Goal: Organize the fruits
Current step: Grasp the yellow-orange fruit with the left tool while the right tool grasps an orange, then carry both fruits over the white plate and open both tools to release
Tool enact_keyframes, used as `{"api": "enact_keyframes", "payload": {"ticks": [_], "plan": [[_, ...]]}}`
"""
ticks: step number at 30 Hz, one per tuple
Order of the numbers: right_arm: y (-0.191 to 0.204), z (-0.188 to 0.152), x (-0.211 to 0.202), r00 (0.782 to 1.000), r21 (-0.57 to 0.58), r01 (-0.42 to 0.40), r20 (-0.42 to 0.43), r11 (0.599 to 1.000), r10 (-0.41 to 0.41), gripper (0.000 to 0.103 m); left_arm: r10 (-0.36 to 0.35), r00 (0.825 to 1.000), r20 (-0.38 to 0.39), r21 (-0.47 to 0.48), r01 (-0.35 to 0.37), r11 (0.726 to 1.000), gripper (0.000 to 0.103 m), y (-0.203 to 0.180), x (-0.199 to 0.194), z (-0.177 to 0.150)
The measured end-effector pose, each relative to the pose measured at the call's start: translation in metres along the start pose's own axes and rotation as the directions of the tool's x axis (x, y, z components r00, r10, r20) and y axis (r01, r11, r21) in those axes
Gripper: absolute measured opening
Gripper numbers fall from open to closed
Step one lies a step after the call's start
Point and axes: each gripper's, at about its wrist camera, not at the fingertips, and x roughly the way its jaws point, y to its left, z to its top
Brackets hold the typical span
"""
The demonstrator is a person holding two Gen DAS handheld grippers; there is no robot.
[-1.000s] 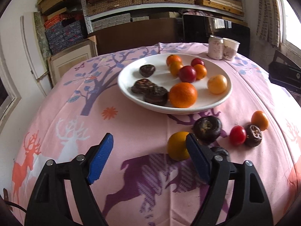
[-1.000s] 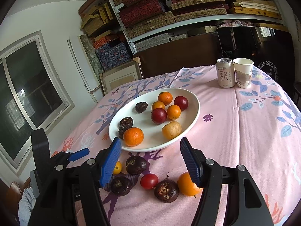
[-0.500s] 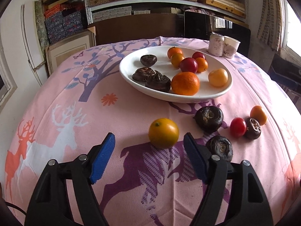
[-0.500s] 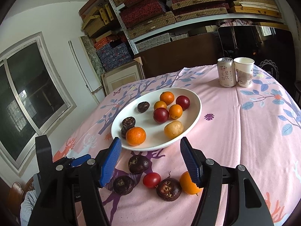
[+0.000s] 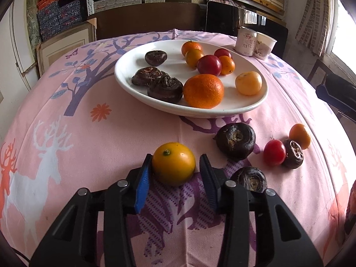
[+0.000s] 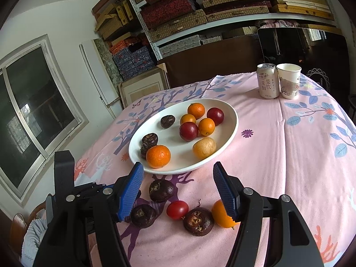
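Two grippers are working over a pink deer-print tablecloth (image 5: 93,155) where fruit is lying loose in front of a white plate (image 5: 133,89). The left gripper (image 5: 173,173) is bracketing a yellow-orange citrus (image 5: 173,163) with its blue pads; the left pad is sitting against the skin, while a thin gap is showing at the right pad, so the grasp is looking partly narrowed but not clamped. The citrus is resting on the cloth, near the plate's front rim. To its right, two dark water chestnuts (image 5: 237,140), a red cherry tomato (image 5: 274,152), a third chestnut (image 5: 293,153) and a small orange (image 5: 300,135) are lying in a cluster. The right gripper (image 6: 178,187) is hanging wide apart above that cluster, holding nothing. The plate is carrying oranges, red plums, a yellow fruit and dark chestnuts. A drink can (image 6: 267,81) and paper cup (image 6: 289,81) are standing touching at the far edge.
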Motion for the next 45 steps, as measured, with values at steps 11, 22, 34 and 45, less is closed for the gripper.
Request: {"api": "enact_keyframes", "payload": {"ticks": [11, 22, 34, 45], "plan": [[-0.031, -0.03, 0.005, 0.983, 0.003, 0.136, -0.129, 0.991, -0.135, 0.066, 0.018, 0.999, 0.043, -0.047, -0.016, 0.999, 0.037, 0.013, -0.018, -0.006], [-0.04, -0.043, 0.023, 0.969, 0.006, 0.151, -0.198, 0.989, -0.147, 0.042, 0.021, 0.999, 0.036, -0.02, -0.02, 1.0, 0.037, 0.006, -0.017, -0.008], [-0.048, -0.039, 0.025, 0.976, 0.053, 0.123, -0.188, 0.991, -0.111, 0.038, -0.002, 1.0, 0.014, -0.045, 0.003, 0.999, 0.036, 0.011, -0.01, -0.01], [-0.049, -0.007, -0.012, 0.998, 0.118, 0.063, -0.022, 0.991, -0.061, 0.038, 0.027, 0.99, 0.138, -0.087, -0.015, 0.996, 0.036, 0.018, -0.046, 0.032]]}}
